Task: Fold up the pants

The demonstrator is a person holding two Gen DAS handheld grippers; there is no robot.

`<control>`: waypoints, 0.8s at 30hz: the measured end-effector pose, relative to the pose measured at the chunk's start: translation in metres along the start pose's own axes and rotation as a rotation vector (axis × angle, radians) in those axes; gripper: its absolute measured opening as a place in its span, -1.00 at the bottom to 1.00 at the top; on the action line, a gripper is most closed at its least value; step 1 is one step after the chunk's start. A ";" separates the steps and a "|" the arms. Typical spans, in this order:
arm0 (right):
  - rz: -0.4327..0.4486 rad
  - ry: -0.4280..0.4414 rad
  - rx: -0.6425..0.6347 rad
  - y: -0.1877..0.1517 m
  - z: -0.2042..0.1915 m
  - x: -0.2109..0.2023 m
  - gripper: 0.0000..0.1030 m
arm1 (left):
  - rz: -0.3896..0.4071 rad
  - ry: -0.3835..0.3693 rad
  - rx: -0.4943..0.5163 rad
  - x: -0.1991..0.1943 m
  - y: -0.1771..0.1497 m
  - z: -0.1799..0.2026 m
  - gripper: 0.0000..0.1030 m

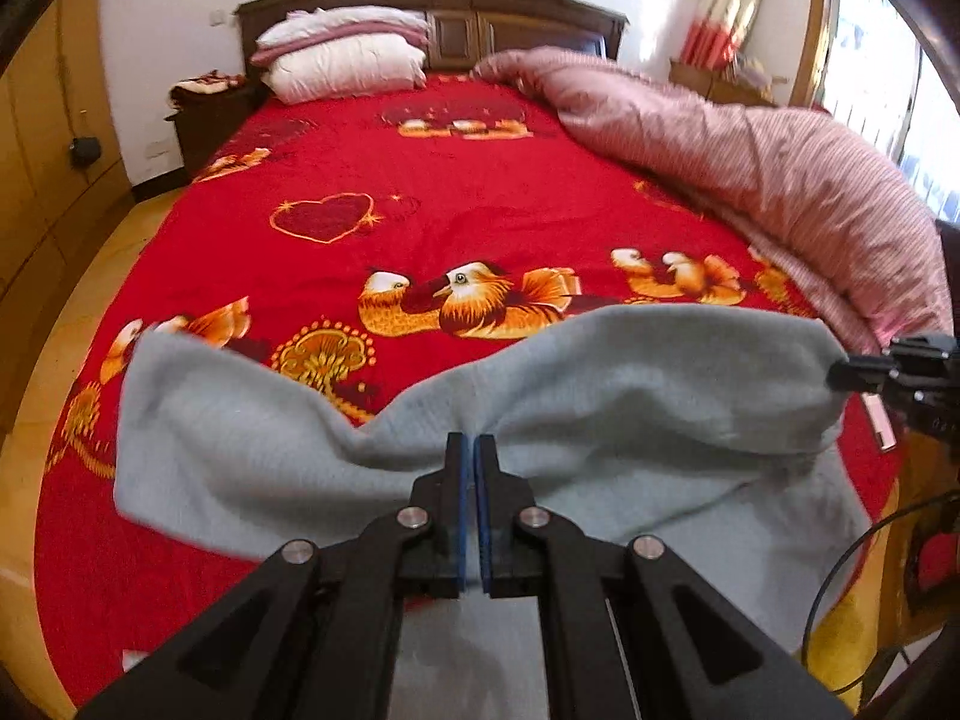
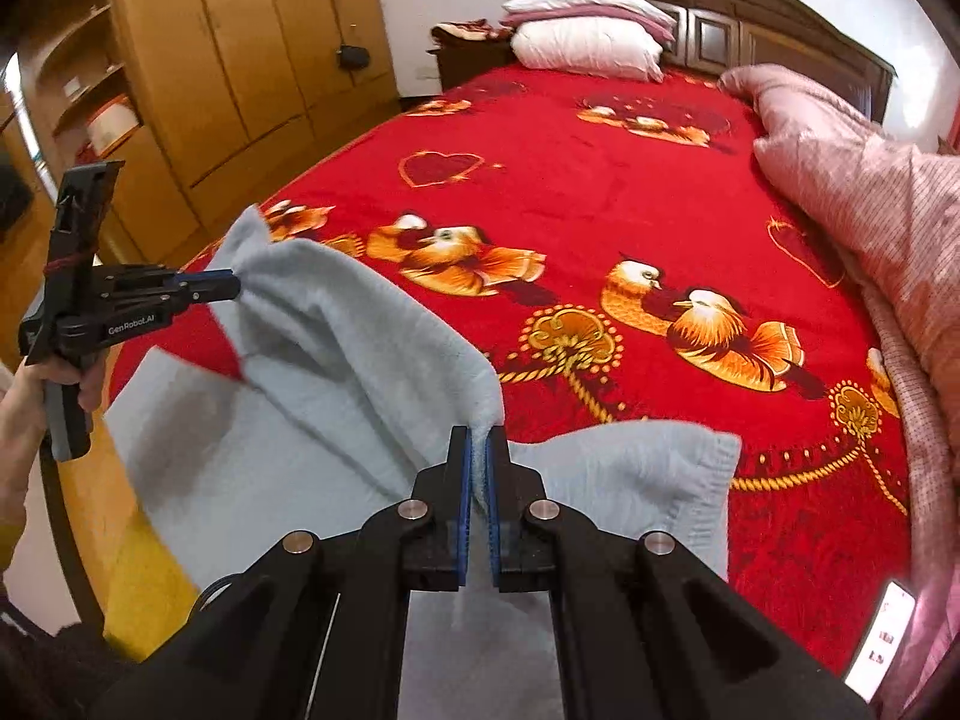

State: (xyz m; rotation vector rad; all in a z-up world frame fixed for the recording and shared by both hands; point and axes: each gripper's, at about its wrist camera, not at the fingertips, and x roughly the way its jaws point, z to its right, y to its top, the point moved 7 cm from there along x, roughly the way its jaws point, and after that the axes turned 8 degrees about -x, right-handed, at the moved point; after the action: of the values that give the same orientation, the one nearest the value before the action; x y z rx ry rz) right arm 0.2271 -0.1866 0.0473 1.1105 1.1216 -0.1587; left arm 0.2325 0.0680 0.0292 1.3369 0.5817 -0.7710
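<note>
Light grey-blue fleece pants (image 1: 630, 402) hang between my two grippers above the near end of the red bed (image 1: 372, 180). My left gripper (image 1: 471, 444) is shut on the pants' upper edge; it also shows in the right wrist view (image 2: 231, 288) at the left, pinching a cloth corner. My right gripper (image 2: 479, 438) is shut on another part of the same edge of the pants (image 2: 336, 360); it appears at the right edge of the left wrist view (image 1: 840, 375). The lower cloth lies on the bedspread (image 2: 600, 192).
A pink striped quilt (image 1: 780, 180) is heaped along the bed's right side. White pillows (image 1: 342, 60) lie at the headboard. A wooden wardrobe (image 2: 228, 60) stands to the left. A phone (image 2: 882, 630) lies at the bed's near right corner.
</note>
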 end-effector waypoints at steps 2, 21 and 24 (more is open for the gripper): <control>0.008 -0.004 -0.019 -0.009 -0.013 -0.012 -0.89 | 0.032 0.018 -0.004 -0.018 -0.012 0.000 -0.96; -0.074 -0.078 -0.078 -0.145 -0.086 -0.011 -0.82 | -0.075 -0.013 -0.236 -0.044 -0.180 -0.008 -0.95; -0.104 -0.078 -0.007 -0.163 -0.085 -0.005 -0.65 | -0.094 -0.027 -0.259 -0.044 -0.186 -0.007 -0.86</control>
State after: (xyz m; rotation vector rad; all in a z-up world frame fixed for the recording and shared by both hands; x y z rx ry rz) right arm 0.0728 -0.2036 -0.0509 1.0322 1.1091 -0.2773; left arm 0.0609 0.0719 -0.0560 1.0653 0.7019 -0.7606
